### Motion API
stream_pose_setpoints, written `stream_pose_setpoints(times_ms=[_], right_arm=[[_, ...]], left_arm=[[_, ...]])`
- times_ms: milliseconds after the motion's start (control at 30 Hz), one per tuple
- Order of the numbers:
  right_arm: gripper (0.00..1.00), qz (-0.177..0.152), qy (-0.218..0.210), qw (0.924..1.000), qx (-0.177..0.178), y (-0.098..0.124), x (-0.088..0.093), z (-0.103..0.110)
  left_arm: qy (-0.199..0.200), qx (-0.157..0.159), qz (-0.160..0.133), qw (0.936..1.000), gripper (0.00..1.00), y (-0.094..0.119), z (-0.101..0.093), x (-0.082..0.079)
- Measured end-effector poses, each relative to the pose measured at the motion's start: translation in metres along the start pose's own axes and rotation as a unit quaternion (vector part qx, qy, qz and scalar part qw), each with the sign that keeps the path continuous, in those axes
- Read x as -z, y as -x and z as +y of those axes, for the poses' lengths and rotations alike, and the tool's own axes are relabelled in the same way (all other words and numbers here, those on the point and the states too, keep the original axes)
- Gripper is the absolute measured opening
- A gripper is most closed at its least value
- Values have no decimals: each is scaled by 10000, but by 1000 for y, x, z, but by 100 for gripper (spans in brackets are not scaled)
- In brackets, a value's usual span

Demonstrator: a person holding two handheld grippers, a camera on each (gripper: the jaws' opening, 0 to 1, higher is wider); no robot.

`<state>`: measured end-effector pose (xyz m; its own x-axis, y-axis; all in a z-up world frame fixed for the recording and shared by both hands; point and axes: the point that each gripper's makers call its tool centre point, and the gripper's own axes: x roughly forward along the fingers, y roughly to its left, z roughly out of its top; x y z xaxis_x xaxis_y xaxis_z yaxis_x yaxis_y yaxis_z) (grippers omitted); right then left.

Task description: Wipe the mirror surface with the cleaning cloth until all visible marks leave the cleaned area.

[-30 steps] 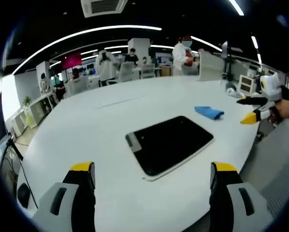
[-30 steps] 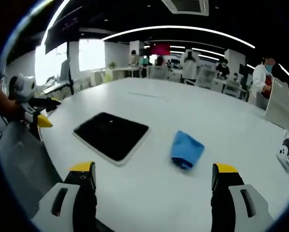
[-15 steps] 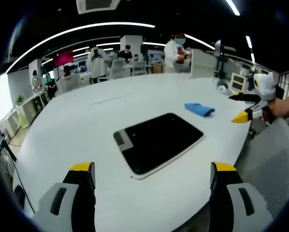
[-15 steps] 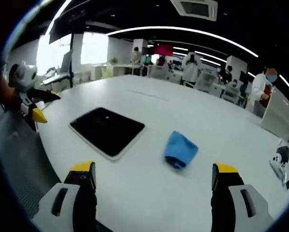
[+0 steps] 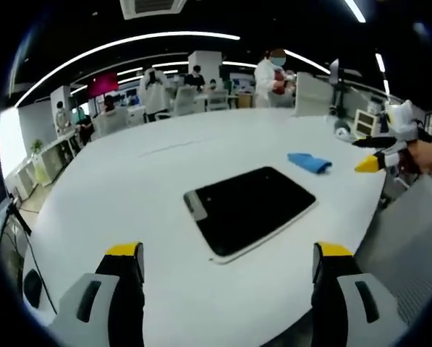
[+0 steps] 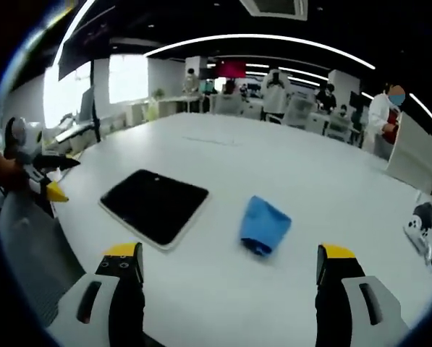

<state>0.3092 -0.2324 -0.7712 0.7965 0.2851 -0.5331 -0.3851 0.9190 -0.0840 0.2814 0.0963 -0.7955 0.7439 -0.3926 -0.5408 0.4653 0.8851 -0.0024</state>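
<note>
Nearest in the left gripper view, the left gripper point(image 5: 221, 271) rises from the bottom edge with its two yellow-tipped jaws spread wide and nothing between them, hanging above the near rim of a broad white table point(image 5: 129, 188). Just beyond it the mirror point(image 5: 248, 209) lies flat, a dark rounded rectangle with a pale border, placed face up so it can be wiped where it rests. Farther on, near the mirror's far corner but apart from it, lies the cloth point(image 5: 310, 162), a small blue folded bundle.

In the right gripper view, the right gripper point(image 6: 230, 271) also stands spread and empty over the table edge, aimed so the blue cloth sits roughly between its jaws, which suggests this hand is meant to collect it first. The mirror is left of the cloth. Any marks on the glass are too faint to make out from here.

Far behind, people stand among desks point(image 5: 201, 101) under long ceiling lights point(image 5: 129, 45).
</note>
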Motion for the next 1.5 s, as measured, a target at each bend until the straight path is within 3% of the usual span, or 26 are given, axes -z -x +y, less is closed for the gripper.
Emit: stream_pose_setpoints(times_ms=[100,233,300,367,400,467,533,633,733,800,900,967,1033,1067,1133,1367,1500], right_arm=[[100,304,37,9990,-334,-4,-20,-3],[100,427,-186,9984,-318,-9,-51,-16],[100,708,-361,9966,-208,-11,-53,-23],[100,1141,-831,9897,-244,-13,-55,-25],[100,1497,-1095,9820,-371,-13,-53,-23],[99,1876,-1475,9700,-459,-13,-58,-23],[96,2238,-1469,9618,-566,-12,-59,-24],[96,2169,-1333,9657,-514,-20,-72,-33],[95,2288,-1230,9634,-666,-26,-86,-35],[94,2225,-1006,9680,-584,-32,-100,-44],[93,2451,-722,9653,-533,-34,-109,-54],[93,2424,-756,9658,-525,-39,-116,-59],[88,2552,-685,9629,-551,-41,-113,-62],[84,2712,-436,9601,-513,-40,-106,-66],[76,2719,-270,9613,-354,-46,-100,-70],[66,2759,-317,9600,-353,-63,-72,-71],[56,2833,-569,9564,-437,-70,-50,-68]], left_arm=[[135,44,57,9999,97,-1,0,4],[-31,127,97,9999,97,-3,-5,4],[-69,147,107,9998,97,-2,-6,4],[-64,145,93,9998,97,-3,-6,4],[-97,159,141,9997,97,-3,-7,6],[-153,163,138,9997,97,-3,-8,6],[-173,132,140,9997,96,-3,-6,6],[-115,135,167,9997,96,-4,-6,7],[-188,88,186,9996,96,-3,-4,8],[-264,12,279,9993,96,-4,-1,12],[-240,10,306,9992,96,-3,-1,12],[-277,60,314,9991,96,-4,-4,13],[-319,111,334,9989,96,-4,-6,13],[-333,117,303,9989,96,-4,-7,12],[-340,130,329,9988,96,-5,-7,13],[-386,182,392,9983,96,-5,-10,14],[-345,208,407,9984,95,-6,-10,15]])
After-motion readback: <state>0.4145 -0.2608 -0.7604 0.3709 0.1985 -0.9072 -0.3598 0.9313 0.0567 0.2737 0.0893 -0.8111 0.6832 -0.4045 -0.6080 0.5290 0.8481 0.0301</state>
